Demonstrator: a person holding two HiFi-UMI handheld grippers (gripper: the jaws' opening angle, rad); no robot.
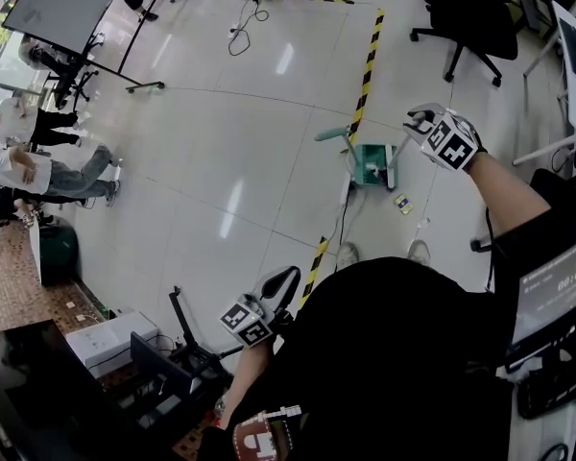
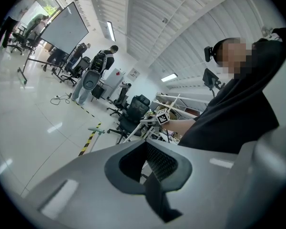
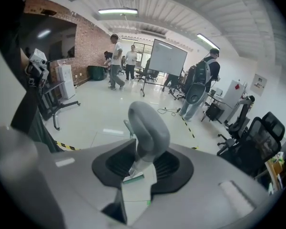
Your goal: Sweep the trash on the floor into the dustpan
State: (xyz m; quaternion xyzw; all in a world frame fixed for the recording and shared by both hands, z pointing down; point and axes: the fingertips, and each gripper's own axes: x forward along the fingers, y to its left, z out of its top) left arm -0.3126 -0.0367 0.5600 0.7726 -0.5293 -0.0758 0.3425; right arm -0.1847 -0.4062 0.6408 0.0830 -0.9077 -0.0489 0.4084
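Note:
The green dustpan point(image 1: 372, 165) stands on the white floor just right of the yellow-black tape line. Its white pole rises to a grey loop handle point(image 3: 148, 123), and my right gripper point(image 1: 424, 123) is shut on that handle. A broom with a green grip point(image 1: 331, 134) stands upright against the dustpan's left side; the grip point(image 2: 96, 130) also shows in the left gripper view. A small yellowish piece of trash point(image 1: 401, 203) lies on the floor close to the dustpan's right. My left gripper point(image 1: 276, 286) is raised near my waist, shut and holding nothing.
Hazard tape point(image 1: 365, 75) runs across the floor. A black office chair point(image 1: 470, 12) stands at the back right, a cable point(image 1: 238, 29) lies at the back, and a whiteboard on wheels point(image 1: 62, 8) is back left. People stand at the far left point(image 1: 38, 166). A black stand point(image 1: 187, 349) is by my left side.

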